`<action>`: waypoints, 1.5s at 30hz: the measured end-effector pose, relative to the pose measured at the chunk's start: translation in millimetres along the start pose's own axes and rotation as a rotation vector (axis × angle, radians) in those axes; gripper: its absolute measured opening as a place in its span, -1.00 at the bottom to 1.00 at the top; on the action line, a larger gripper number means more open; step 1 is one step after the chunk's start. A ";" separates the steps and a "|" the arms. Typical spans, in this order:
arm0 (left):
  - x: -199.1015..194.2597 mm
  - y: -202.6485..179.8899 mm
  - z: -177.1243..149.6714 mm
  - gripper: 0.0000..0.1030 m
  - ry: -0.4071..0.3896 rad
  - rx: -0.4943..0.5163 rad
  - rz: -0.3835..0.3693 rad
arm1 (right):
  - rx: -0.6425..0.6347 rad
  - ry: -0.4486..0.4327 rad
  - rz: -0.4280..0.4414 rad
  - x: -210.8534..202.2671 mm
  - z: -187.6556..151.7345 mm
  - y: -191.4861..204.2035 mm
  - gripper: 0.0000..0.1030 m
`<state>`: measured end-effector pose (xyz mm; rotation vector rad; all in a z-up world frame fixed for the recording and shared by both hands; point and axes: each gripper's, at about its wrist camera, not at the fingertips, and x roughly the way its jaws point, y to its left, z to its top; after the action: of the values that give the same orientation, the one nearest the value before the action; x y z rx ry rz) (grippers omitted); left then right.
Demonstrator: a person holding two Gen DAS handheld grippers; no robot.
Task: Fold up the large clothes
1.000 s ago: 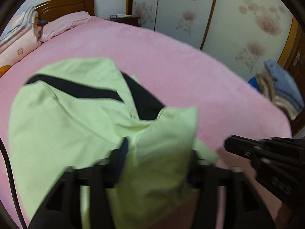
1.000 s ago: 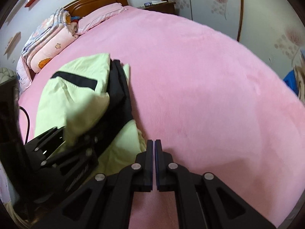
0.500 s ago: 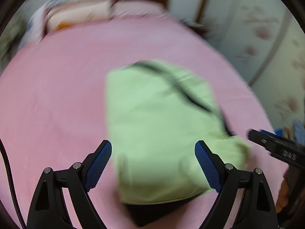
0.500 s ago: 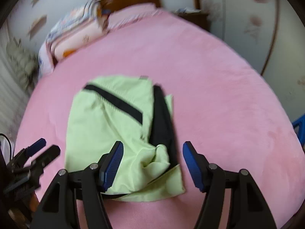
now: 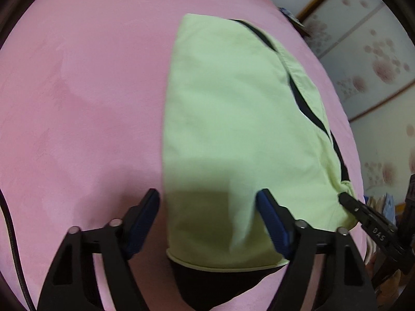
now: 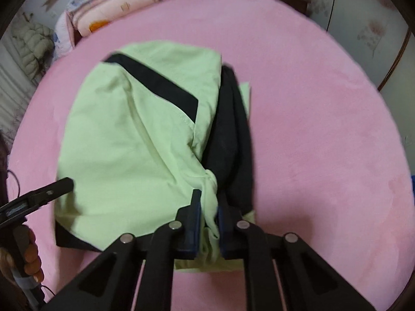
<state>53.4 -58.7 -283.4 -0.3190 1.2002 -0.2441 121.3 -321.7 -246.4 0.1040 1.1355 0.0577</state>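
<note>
Right wrist view: the right tool [image 6: 209,208] has its two fingers pinched on a bunched bit of pale green cloth at the near corner of the jacket [image 6: 124,142], right where the green shell meets the black lining [image 6: 233,134]. I'd guess it holds there because that corner is the loose, rumpled part, and lifting it would let the edge be pulled straight or turned over the body. The jacket itself lies mostly flat in the middle of the pink bed [image 6: 324,129], already folded into a rough rectangle, a black stripe [image 6: 155,80] slanting across its top layer.

The left tool [image 5: 207,207] hangs wide open above the jacket's near hem, gripping nothing, fingers spread either side of the cloth. That looks like a ready stance, waiting to take the hem's other corner.

Beyond the jacket, at the head of the bed, folded quilts [image 6: 111,7] are stacked.
</note>
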 end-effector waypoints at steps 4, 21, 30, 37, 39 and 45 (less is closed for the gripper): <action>5.1 -16.2 -10.4 0.39 -0.019 0.088 0.067 | 0.084 0.028 -0.035 7.0 -30.8 -20.3 -0.89; -29.4 -52.4 1.1 0.49 0.016 0.161 0.201 | 0.165 0.048 -0.070 -14.8 -28.1 -20.9 -0.36; -67.9 -61.6 60.5 0.67 -0.158 0.179 0.231 | 0.053 -0.056 -0.031 -36.1 46.2 -7.3 -0.12; -17.3 -31.0 116.2 0.67 -0.156 0.125 0.244 | 0.084 0.005 0.022 47.7 108.6 -22.8 -0.09; -4.6 -22.1 126.3 0.67 -0.147 0.100 0.228 | 0.118 0.029 0.039 69.5 120.3 -31.7 -0.09; 24.9 -5.7 128.6 0.40 -0.112 0.070 0.182 | 0.127 0.048 0.151 104.7 135.5 -39.9 -0.32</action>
<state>182.6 -58.3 -261.0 -0.1591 1.0995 -0.1078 288.0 -358.3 -288.8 0.3030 1.1778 0.1232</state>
